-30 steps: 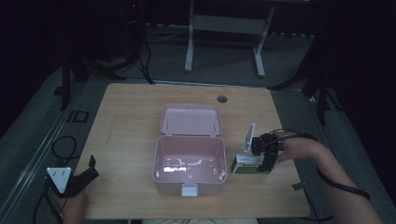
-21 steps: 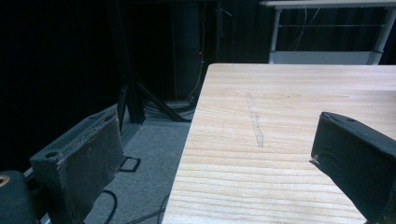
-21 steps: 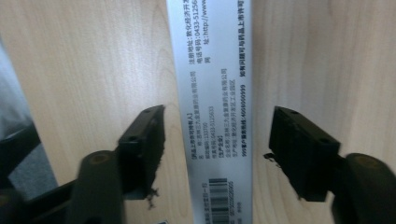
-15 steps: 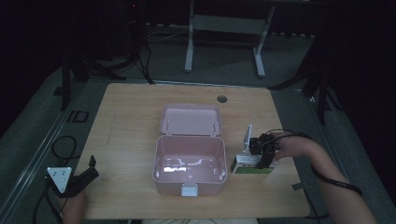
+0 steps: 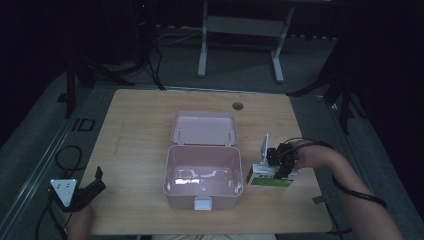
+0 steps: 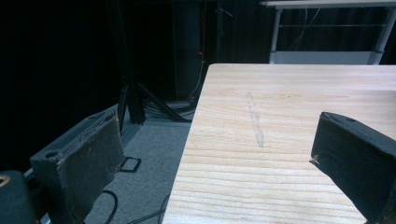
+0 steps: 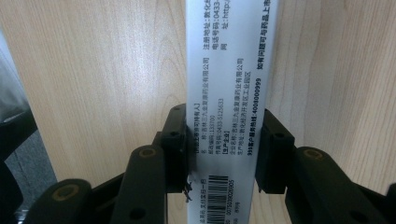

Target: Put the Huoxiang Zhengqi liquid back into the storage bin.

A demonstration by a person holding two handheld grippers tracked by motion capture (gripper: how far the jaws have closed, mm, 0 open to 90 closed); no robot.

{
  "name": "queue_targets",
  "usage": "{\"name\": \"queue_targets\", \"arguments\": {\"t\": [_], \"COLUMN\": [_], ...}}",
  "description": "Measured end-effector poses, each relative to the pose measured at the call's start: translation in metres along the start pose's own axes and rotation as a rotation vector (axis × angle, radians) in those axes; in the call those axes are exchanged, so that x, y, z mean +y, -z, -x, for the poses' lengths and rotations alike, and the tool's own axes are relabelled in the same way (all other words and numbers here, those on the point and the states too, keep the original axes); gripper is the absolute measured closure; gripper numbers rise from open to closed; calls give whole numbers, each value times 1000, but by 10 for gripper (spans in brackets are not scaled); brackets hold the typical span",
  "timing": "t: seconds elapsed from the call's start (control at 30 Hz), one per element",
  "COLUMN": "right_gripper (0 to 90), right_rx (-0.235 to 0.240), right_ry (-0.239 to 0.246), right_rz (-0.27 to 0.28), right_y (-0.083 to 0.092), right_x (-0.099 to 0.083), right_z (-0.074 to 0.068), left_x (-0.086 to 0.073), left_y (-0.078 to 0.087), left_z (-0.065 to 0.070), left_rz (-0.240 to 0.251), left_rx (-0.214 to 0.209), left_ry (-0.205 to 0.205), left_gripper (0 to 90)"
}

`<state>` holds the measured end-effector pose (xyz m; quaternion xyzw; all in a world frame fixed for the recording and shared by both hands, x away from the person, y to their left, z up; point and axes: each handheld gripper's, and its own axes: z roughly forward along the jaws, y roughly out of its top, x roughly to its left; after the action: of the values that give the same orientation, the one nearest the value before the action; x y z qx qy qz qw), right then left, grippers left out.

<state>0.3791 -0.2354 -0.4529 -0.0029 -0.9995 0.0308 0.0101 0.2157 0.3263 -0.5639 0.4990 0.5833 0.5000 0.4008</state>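
Clamping the white carton (image 7: 227, 93) with our right gripper (image 7: 224, 154), jaws just closed, we hold it near the surface's (image 5: 145, 120) right edge, beside the open pink box (image 5: 202, 172); left gripper (image 6: 219, 154) wide.

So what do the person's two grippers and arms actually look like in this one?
Both grippers are black. The left gripper carries a grey three-cornered plate with small dots, and a dark cable loops off it at the table's edge. Its pads are dark, blocky and worn. The right gripper has black linked jaws with round brass-coloured pins. The right forearm is bare, with a thin dark cord looped around it.
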Motion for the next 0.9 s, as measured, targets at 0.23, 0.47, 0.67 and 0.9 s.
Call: {"name": "queue_targets", "arguments": {"t": [0.23,0.47,0.67,0.9], "right_gripper": [618,618,618,619], "right_rx": [25,45,62,50], "right_ry": [-11,-25,-45,-30], "right_rz": [33,23,27,21], "right_y": [6,19,35,55], "right_x": [-1,-1,1,2], "right_z": [0,-4,-8,-16], "left_x": [0,0,0,0], "left_y": [0,0,0,0], "left_z": [0,0,0,0], "left_rz": [-2,-3,-3,-5], "left_rx": [0,1,3,4], "left_ry": [-1,-1,-1,-1], "left_gripper": [24,24,24,24]}}
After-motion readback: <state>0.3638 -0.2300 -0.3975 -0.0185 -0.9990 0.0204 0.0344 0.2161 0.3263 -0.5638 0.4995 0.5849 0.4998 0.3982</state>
